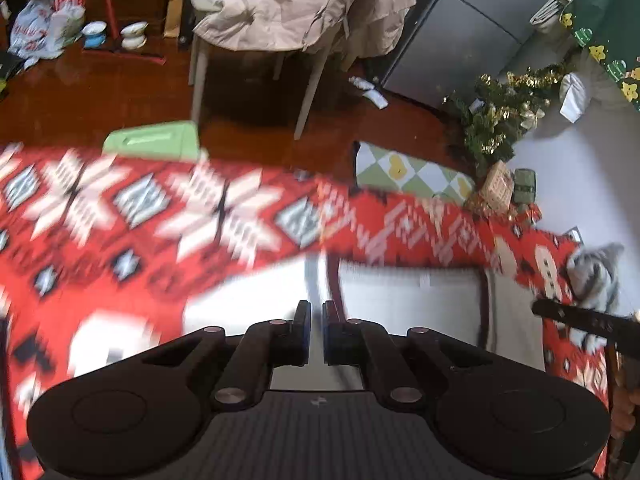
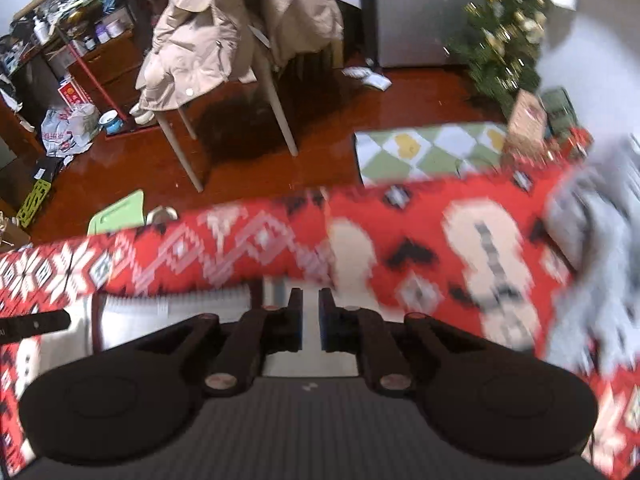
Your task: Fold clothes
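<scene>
A white ribbed garment with dark red trim (image 1: pixel 408 296) (image 2: pixel 176 304) hangs stretched between my two grippers, above a red patterned cloth (image 1: pixel 140 220) (image 2: pixel 400 240). My left gripper (image 1: pixel 316 332) is shut on the garment's edge, with a thin strip of fabric between its fingers. My right gripper (image 2: pixel 310 320) is likewise shut on white fabric. Each view catches the other gripper at its side edge. A grey garment (image 1: pixel 596 276) (image 2: pixel 592 232) lies crumpled on the red cloth to the right. Motion blurs the cloth.
Beyond the red cloth is a dark wooden floor with a chair draped in a beige coat (image 1: pixel 304 4) (image 2: pixel 240 32). A green-and-white checked mat (image 1: pixel 412 172) (image 2: pixel 424 152), a small decorated tree (image 1: pixel 496 120) (image 2: pixel 508 28) and a green board (image 1: pixel 156 140) (image 2: pixel 120 212) lie around it.
</scene>
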